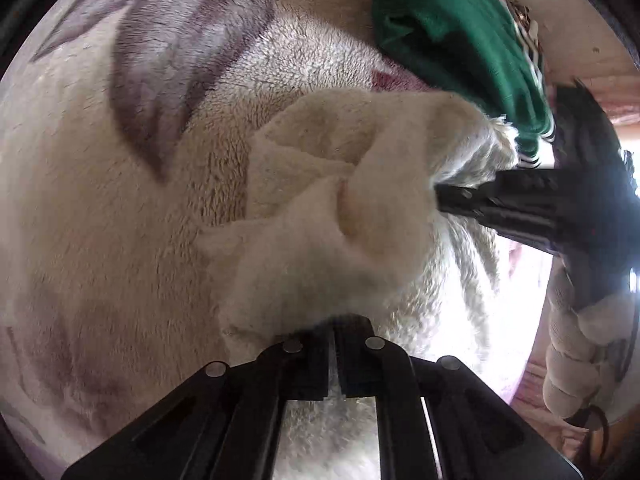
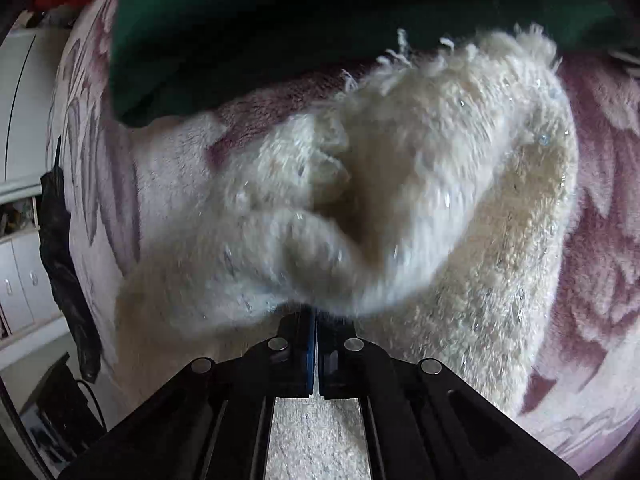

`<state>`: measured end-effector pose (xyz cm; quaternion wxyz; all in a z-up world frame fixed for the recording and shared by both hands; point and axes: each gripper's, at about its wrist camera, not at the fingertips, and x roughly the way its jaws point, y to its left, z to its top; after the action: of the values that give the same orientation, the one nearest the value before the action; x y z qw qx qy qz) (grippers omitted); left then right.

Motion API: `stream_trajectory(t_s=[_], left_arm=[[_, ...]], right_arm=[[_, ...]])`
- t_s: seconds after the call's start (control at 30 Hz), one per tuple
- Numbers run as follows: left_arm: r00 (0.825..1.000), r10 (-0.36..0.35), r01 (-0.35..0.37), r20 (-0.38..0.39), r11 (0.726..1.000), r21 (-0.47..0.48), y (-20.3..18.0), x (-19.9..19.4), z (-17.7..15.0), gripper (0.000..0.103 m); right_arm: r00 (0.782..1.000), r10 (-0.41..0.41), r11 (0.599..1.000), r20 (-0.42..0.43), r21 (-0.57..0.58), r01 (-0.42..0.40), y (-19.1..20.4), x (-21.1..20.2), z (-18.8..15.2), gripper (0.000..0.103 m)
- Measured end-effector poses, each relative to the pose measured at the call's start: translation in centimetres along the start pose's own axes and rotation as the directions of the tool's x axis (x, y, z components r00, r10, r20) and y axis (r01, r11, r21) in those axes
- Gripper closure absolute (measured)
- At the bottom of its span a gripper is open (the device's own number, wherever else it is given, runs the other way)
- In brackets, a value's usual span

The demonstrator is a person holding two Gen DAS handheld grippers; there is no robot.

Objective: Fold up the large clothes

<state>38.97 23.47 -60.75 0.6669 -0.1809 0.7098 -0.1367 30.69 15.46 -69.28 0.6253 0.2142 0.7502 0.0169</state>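
The cream fuzzy garment (image 1: 320, 240) bunches straight ahead of both grippers, above a floral blanket (image 1: 100, 200). The left gripper (image 1: 334, 332) pinches its fabric; the right gripper (image 2: 314, 316) likewise clamps it. No clear long axis shows. It looks shaggy and crumpled, beside a green garment (image 1: 452, 28)

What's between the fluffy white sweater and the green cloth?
In the right wrist view, a strip of the purple-flowered blanket shows between the fluffy white sweater and the green cloth.
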Motion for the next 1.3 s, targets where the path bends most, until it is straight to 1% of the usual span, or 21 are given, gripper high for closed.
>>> stream_trajectory(t_s=[0.1, 0.13, 0.2, 0.27, 0.33, 0.43, 0.5, 0.6, 0.63, 0.67, 0.7, 0.73, 0.77, 0.8, 0.93, 1.0, 1.03, 1.1, 1.13, 1.17, 1.3], left_arm=[[0.998, -0.005, 0.002, 0.062, 0.999, 0.043, -1.1, -3.1, -2.2, 0.097], [0.998, 0.007, -0.01, 0.066, 0.999, 0.052, -0.9, -3.4, -2.8, 0.097], [0.998, 0.034, -0.037, 0.059, 0.998, 0.06, -0.4, -2.8, -4.1, 0.097], [0.998, 0.047, -0.049, 0.048, 0.998, 0.043, -0.4, -3.0, -4.1, 0.097], [0.997, 0.063, -0.065, 0.036, 0.997, 0.036, -0.2, -1.6, -3.6, 0.097], [0.995, 0.075, -0.078, 0.058, 0.996, 0.045, 0.6, -1.3, -3.0, 0.097], [0.998, 0.042, -0.042, 0.044, 0.999, 0.01, 0.8, -2.4, -3.1, 0.097], [0.996, -0.057, 0.059, 0.072, 0.998, -0.016, 1.8, -7.0, -5.1, 0.097], [0.992, -0.087, 0.088, 0.096, 0.996, -0.009, 1.9, -9.2, -6.7, 0.097], [0.99, -0.093, 0.094, 0.107, 0.996, 0.001, 2.2, -10.8, -8.1, 0.094], [0.99, -0.086, 0.086, 0.11, 0.996, 0.007, 2.7, -12.0, -9.7, 0.08], [0.99, -0.078, 0.078, 0.114, 0.997, 0.005, 3.4, -13.2, -11.7, 0.059], [0.991, -0.072, 0.073, 0.109, 0.997, -0.006, 4.3, -13.8, -13.5, 0.05], [0.994, -0.06, 0.063, 0.093, 0.998, -0.029, 5.1, -13.8, -15.2, 0.042], [0.999, 0.034, -0.037, -0.031, 0.993, -0.112, 8.6, -10.6, -21.7, 0.042], [0.997, 0.021, -0.033, -0.074, 0.987, -0.159, 10.0, -8.6, -24.2, 0.042], [0.997, 0.033, -0.045, -0.076, 0.985, -0.164, 10.1, -7.8, -25.2, 0.042], [0.995, 0.097, -0.1, -0.032, 0.984, -0.15, 9.7, -7.5, -26.4, 0.052], [0.995, 0.095, -0.095, -0.009, 0.986, -0.139, 9.1, -7.7, -26.9, 0.084], [0.997, 0.079, -0.078, 0.004, 0.988, -0.131, 8.6, -7.8, -27.2, 0.092], [0.993, 0.093, -0.087, 0.068, 0.993, -0.083, 6.1, -9.3, -28.8, 0.093]], right_arm=[[0.995, 0.088, 0.996, 0.051, -0.023, -0.086, 0.2, -4.4, -4.4, 0.099], [0.991, 0.127, 0.991, 0.035, -0.045, -0.125, 0.2, -4.8, -6.2, 0.099], [0.987, 0.158, 0.985, -0.031, -0.07, -0.159, 0.4, -3.8, -9.5, 0.099], [0.989, 0.093, 0.988, -0.117, -0.109, -0.106, 1.4, -0.1, -12.0, 0.099], [0.987, 0.065, 0.994, -0.149, -0.074, -0.077, 0.7, 3.8, -12.9, 0.103], [0.977, 0.154, 0.988, -0.146, 0.046, -0.149, 0.0, 5.9, -11.8, 0.103], [0.984, 0.11, 0.994, -0.143, 0.004, -0.111, 1.0, 5.5, -11.9, 0.103], [0.981, 0.138, 0.989, -0.137, -0.027, -0.143, 0.1, 2.4, -13.8, 0.103], [0.975, 0.169, 0.984, -0.142, -0.028, -0.174, -0.7, 0.9, -14.8, 0.088], [0.967, 0.207, 0.977, -0.145, -0.024, -0.213, -1.7, -0.5, -16.1, 0.061], [0.96, 0.245, 0.968, -0.138, -0.009, -0.249, -3.1, -1.8, -17.7, 0.045], [0.956, 0.268, 0.963, -0.124, 0.009, -0.269, -4.7, -3.0, -19.6, 0.025], [0.955, 0.276, 0.961, -0.111, 0.021, -0.275, -6.5, -4.0, -21.7, 0.024], [0.956, 0.272, 0.962, -0.112, 0.039, -0.269, -8.2, -4.5, -23.7, 0.024], [0.968, 0.202, 0.97, -0.151, 0.166, -0.176, -14.9, -3.1, -32.2, 0.024], [0.965, 0.199, 0.962, -0.172, 0.224, -0.158, -17.3, -0.4, -35.6, 0.024], [0.962, 0.206, 0.956, -0.177, 0.247, -0.159, -17.9, 1.3, -36.8, 0.024], [0.961, 0.228, 0.941, -0.156, 0.29, -0.176, -18.7, 3.2, -39.4, 0.028], [0.962, 0.238, 0.936, -0.137, 0.298, -0.189, -18.7, 4.0, -40.0, 0.051], [0.962, 0.246, 0.931, -0.117, 0.303, -0.201, -18.5, 4.4, -40.7, 0.078], [0.983, 0.177, 0.95, -0.039, 0.267, -0.16, -17.5, 3.0, -42.4, 0.085]])
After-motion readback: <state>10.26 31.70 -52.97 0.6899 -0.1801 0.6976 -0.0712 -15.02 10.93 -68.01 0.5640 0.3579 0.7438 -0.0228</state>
